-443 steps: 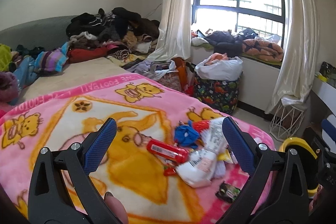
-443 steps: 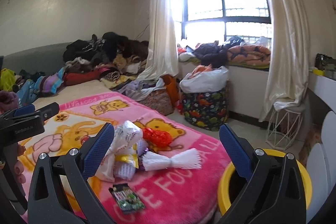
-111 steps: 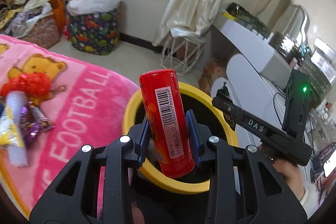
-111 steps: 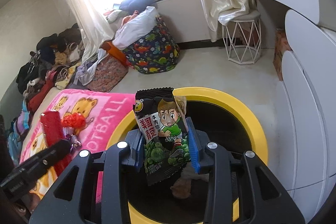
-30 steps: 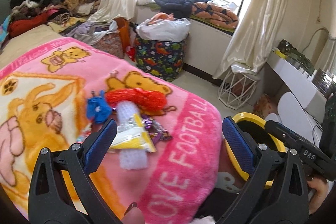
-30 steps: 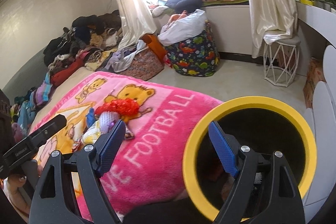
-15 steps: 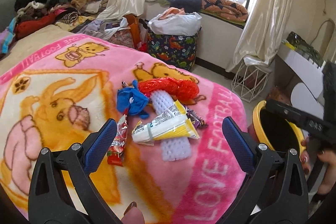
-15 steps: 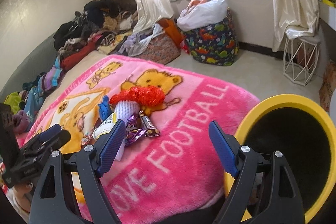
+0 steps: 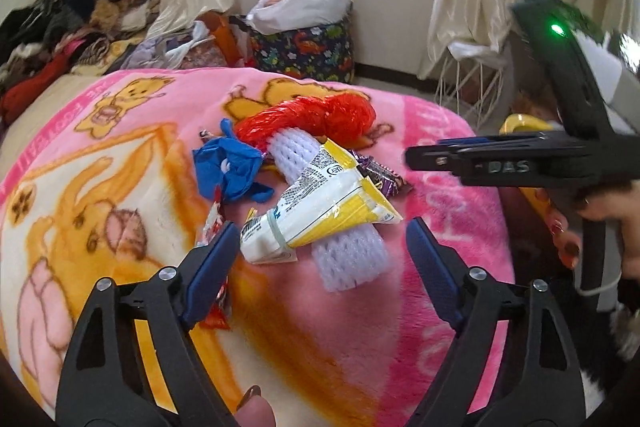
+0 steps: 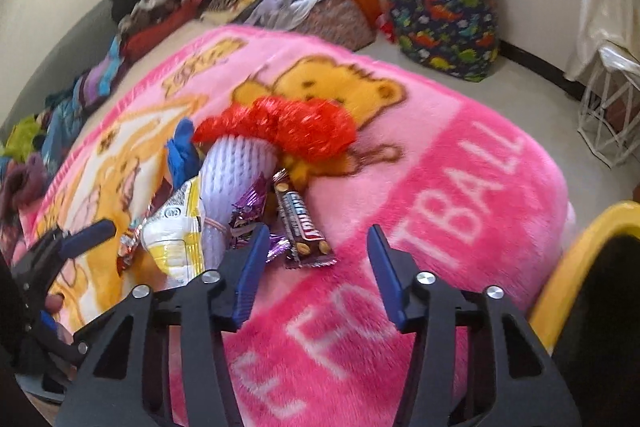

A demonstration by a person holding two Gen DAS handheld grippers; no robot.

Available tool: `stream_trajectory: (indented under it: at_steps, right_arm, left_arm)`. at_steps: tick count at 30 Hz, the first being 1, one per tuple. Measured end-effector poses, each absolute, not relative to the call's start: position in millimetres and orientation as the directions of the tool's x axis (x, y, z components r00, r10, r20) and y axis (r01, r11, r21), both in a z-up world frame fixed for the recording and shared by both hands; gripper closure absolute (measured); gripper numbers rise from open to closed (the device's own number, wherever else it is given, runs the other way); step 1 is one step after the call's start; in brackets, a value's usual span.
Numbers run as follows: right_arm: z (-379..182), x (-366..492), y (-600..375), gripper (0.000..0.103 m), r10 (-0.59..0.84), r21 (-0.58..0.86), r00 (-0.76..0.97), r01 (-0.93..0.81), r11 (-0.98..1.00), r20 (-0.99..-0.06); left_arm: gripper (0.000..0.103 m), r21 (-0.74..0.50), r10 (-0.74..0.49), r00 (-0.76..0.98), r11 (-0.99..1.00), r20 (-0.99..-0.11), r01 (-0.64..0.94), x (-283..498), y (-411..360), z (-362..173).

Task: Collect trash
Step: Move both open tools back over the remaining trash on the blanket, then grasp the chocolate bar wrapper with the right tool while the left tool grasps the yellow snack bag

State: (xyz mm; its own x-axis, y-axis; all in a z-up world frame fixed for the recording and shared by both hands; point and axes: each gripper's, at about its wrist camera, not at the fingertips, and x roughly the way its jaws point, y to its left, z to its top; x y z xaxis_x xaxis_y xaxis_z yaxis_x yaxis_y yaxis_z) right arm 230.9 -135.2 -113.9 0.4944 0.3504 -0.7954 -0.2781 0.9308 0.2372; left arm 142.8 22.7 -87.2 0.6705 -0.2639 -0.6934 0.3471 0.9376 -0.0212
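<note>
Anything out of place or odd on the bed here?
Yes: a heap of litter on the pink blanket: red mesh, white foam sleeve, yellow packet, blue scrap, chocolate bar. Nothing looks spilled or broken.

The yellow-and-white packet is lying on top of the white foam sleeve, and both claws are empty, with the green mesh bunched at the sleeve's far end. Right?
Not quite: the mesh is red, not green, as the left wrist view shows. The packet does lie on the foam sleeve, and both the left claw and right claw are empty.
</note>
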Motion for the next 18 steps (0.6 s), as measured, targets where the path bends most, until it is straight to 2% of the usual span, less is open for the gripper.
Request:
stream_trajectory:
  at_steps: [5,12,15,18]
  right_arm:
    - [-130,247,-123,0.067,0.373,0.256,0.432,-0.304,0.917,-0.821]
    - [-146,256,-118,0.079,0.379,0.263,0.4,-0.315,0.912,-0.834]
    - [-145,253,-127,0.086,0.385,0.283,0.41,-0.288,0.915,-0.827]
    - [-143,245,-142,0.088,0.387,0.311,0.42,-0.24,0.92,-0.821]
  left_arm:
    - [0.033,-0.014,-0.278,0.636,0.922,-0.72,0.387,158,23,-95]
    - [0.034,-0.057,-0.342,0.569,0.887,-0.748,0.458,174,21,-104]
    - [0.037,-0.075,-0.362,0.539,0.873,-0.761,0.481,177,17,-108]
    - [0.042,-0.069,-0.364,0.522,0.863,-0.772,0.5,176,11,-111]
